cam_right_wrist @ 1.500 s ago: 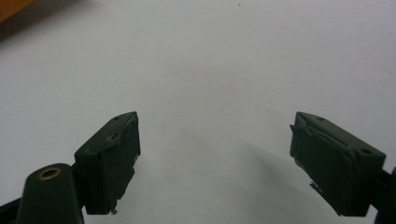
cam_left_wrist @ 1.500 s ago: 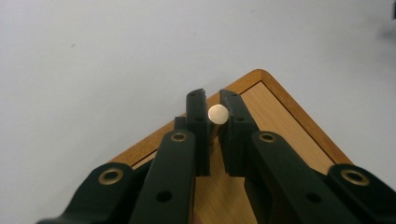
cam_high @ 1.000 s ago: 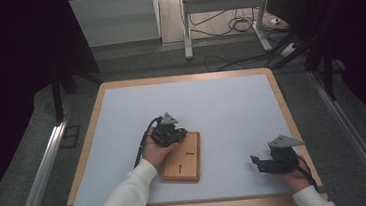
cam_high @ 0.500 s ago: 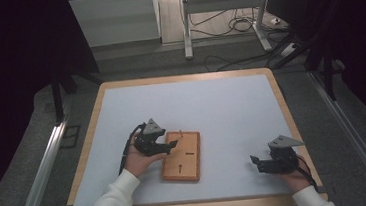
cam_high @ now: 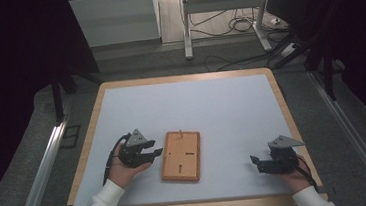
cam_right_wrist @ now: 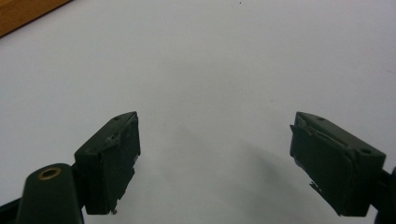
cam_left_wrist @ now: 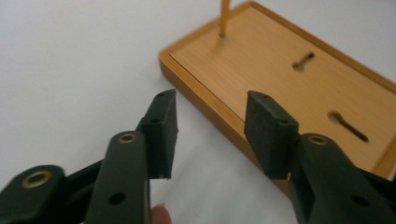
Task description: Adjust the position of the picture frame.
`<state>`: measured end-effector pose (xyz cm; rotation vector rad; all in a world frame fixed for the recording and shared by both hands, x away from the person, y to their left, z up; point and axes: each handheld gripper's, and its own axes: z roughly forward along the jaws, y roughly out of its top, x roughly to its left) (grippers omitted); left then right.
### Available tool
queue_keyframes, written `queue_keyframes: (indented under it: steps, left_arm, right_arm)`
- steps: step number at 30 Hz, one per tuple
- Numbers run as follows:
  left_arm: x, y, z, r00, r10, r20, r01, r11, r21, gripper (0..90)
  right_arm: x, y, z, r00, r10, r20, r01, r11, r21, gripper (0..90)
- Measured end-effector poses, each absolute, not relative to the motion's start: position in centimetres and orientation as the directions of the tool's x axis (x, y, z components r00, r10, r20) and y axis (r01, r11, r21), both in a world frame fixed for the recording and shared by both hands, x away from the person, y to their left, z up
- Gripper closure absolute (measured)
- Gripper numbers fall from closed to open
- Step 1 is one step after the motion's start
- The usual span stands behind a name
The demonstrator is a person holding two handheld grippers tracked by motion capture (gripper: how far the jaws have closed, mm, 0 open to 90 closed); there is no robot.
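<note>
A flat wooden board point(cam_high: 181, 156) lies on the white mat, with a thin upright peg point(cam_high: 180, 132) near its far edge and two keyhole slots point(cam_left_wrist: 303, 59) in its top. My left gripper point(cam_high: 154, 152) sits on the mat just left of the board and points at its long edge. In the left gripper view the left gripper point(cam_left_wrist: 210, 126) is open; its jaws have just been closing, with nothing gripped between them and the board's edge point(cam_left_wrist: 219, 114) just beyond. My right gripper point(cam_high: 256, 163) rests near the front right corner, and the right gripper point(cam_right_wrist: 215, 154) is wide open over bare mat.
The white mat point(cam_high: 186, 107) covers a wood-rimmed table point(cam_high: 184, 78). A corner of the board point(cam_right_wrist: 23, 11) shows at the top left of the right gripper view. Metal rails point(cam_high: 41, 168) run along both sides of the table, and cables point(cam_high: 234, 25) lie on the floor behind it.
My left gripper has moved left and nearer the person, from over the board's far left corner to the mat beside it. The right gripper has not moved.
</note>
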<state>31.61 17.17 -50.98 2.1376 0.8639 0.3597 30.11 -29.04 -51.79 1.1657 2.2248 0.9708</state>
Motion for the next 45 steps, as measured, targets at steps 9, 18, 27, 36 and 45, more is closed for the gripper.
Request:
queue_keyframes:
  steps: [9, 18, 27, 36, 45]
  left_arm:
    - [30.0, 16.9, -51.5, 0.793, 0.606, -0.062, 0.474, -0.551, 0.687, 89.6]
    - [28.7, 17.4, -52.0, 0.799, 0.598, -0.061, 0.477, -0.571, 0.668, 89.7]
    - [27.9, 16.7, -52.7, 0.815, 0.576, -0.066, 0.472, -0.594, 0.652, 89.8]
    - [28.0, 16.7, -52.9, 0.817, 0.573, -0.074, 0.48, -0.602, 0.638, 89.9]
    - [28.0, 16.5, -53.2, 0.815, 0.576, -0.066, 0.482, -0.61, 0.629, 89.9]
  right_arm:
    - [30.1, -29.0, -51.9, -0.545, 0.836, -0.066, 0.524, 0.402, 0.751, 16.2]
    - [30.1, -29.0, -51.9, -0.545, 0.835, -0.073, 0.523, 0.407, 0.749, 16.2]
    - [30.2, -28.9, -52.0, -0.544, 0.836, -0.076, 0.524, 0.409, 0.747, 16.1]
    - [30.2, -28.9, -52.0, -0.543, 0.836, -0.076, 0.524, 0.409, 0.747, 16.1]
    - [30.2, -28.9, -52.0, -0.543, 0.837, -0.076, 0.525, 0.408, 0.747, 16.2]
